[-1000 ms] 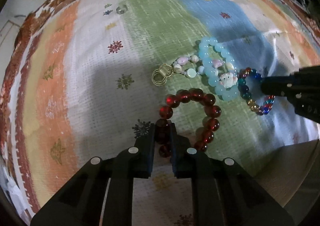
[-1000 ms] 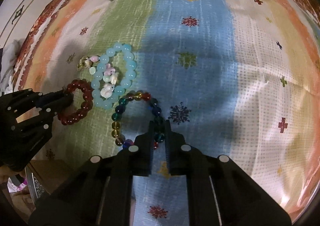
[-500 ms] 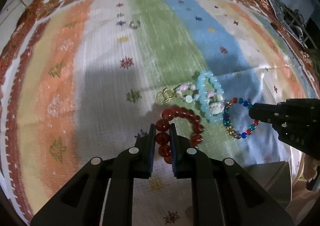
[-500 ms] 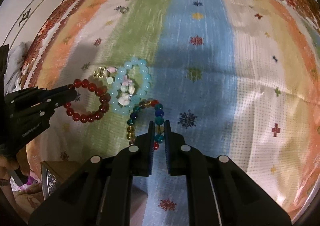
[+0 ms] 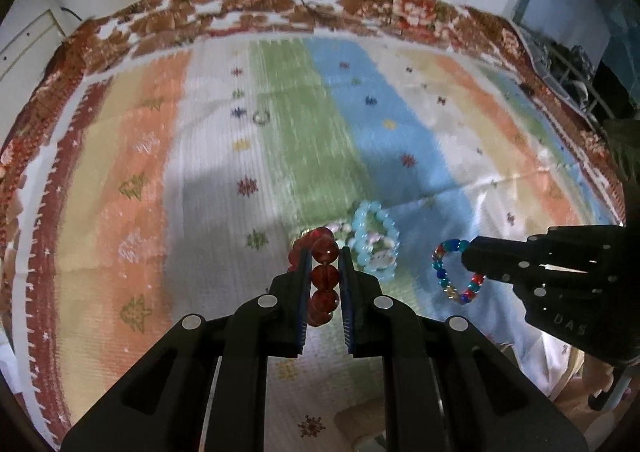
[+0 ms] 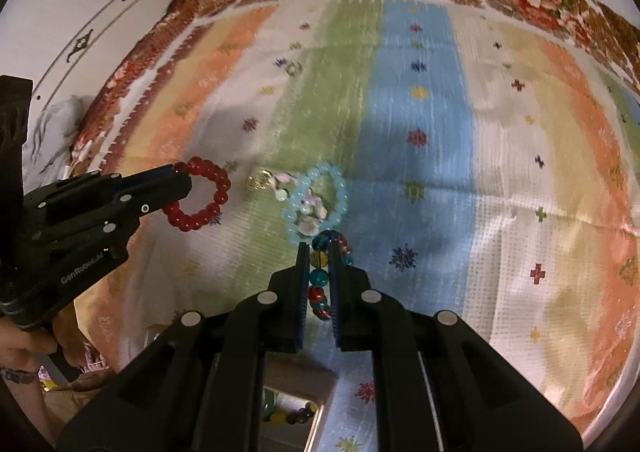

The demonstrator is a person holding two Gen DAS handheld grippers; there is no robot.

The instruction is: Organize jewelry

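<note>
A striped woven tablecloth in orange, white, green and blue, with a red floral border, covers the table. Two black handheld grippers hang above it. The left gripper is clamped on a bracelet of large dark red beads, which dangles clear of the cloth. The right gripper is clamped on a multicoloured bead bracelet, also held off the cloth. On the green and blue stripes between them lies a pale blue bead bracelet, with a pastel bead charm strand ending in a gold clasp just beside it. Far up the cloth sits a small silver ring.
</note>
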